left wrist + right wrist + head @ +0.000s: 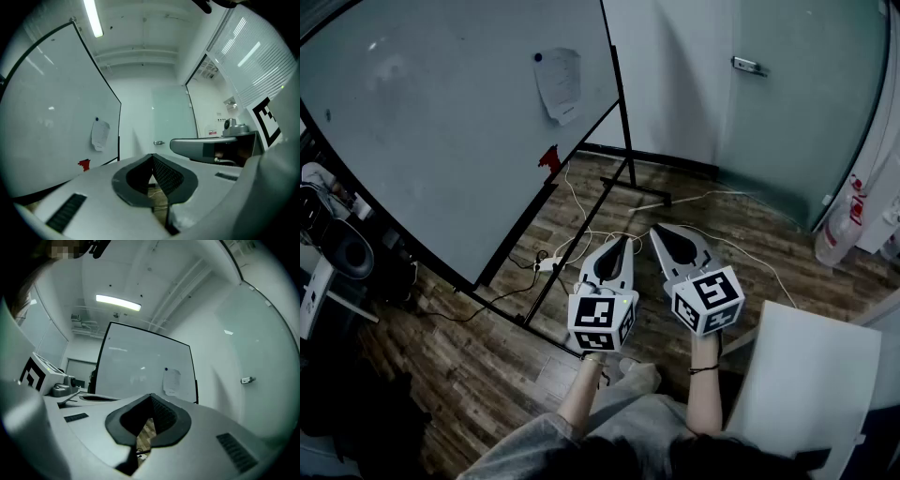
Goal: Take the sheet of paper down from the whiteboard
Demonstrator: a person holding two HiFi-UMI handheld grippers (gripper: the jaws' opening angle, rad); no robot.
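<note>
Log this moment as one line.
phase: before reach | left tongs: shut, empty | right tongs: shut, empty | paper: on whiteboard, untouched

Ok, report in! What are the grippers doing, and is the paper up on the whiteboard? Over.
Left gripper shut, empty. Right gripper shut, empty. Sheet of paper up on whiteboard under blue magnet, untouched. Nothing in between.

Left gripper (622, 244) and right gripper (660, 234) held out level ahead of the torso, side by side, tips angled slightly toward each other. Both sets of jaws closed tip to tip, nothing between them. Left forearm (586, 389) and right forearm (705, 398) bare, elbows tucked near the body.
</note>
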